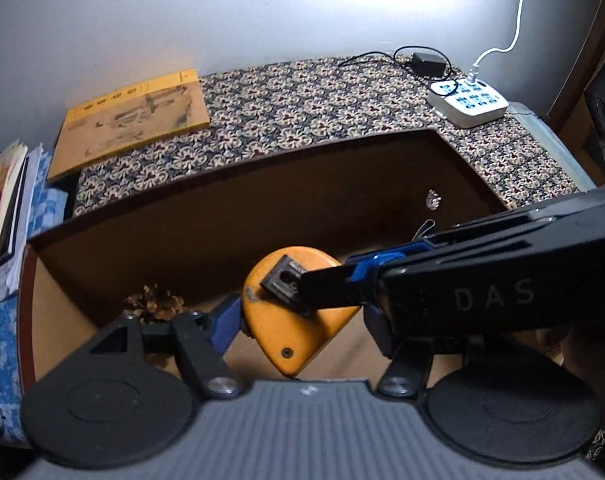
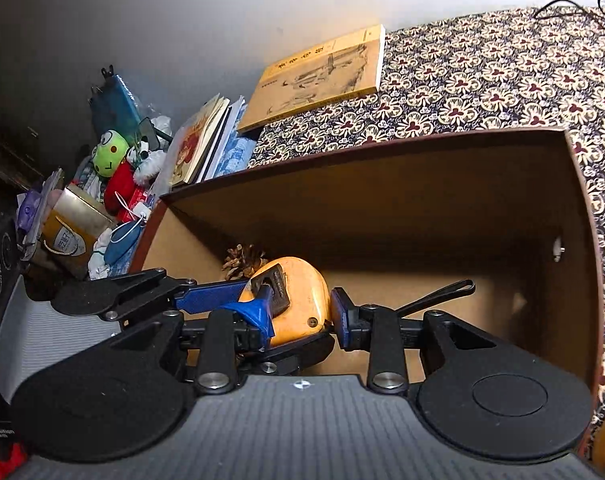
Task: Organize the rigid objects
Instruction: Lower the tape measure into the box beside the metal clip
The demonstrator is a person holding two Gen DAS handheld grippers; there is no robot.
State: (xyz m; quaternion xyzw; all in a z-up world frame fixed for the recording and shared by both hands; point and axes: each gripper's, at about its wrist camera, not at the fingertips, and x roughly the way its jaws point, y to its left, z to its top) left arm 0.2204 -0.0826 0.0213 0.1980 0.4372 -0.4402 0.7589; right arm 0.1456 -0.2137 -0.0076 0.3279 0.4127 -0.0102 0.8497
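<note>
An orange tape measure with a dark metal clip hangs low inside an open brown cardboard box. My left gripper is shut on it, one blue finger on each narrow edge. One black finger of my right gripper comes in from the right and lies on the clip. In the right wrist view my right gripper is shut on the tape measure across its thickness. Whether it touches the box floor is hidden.
A pine cone lies on the box floor at left, and a thin dark rod with a loop at right. On the patterned cloth lie a yellow book and a white power strip. Books and plush toys crowd the left.
</note>
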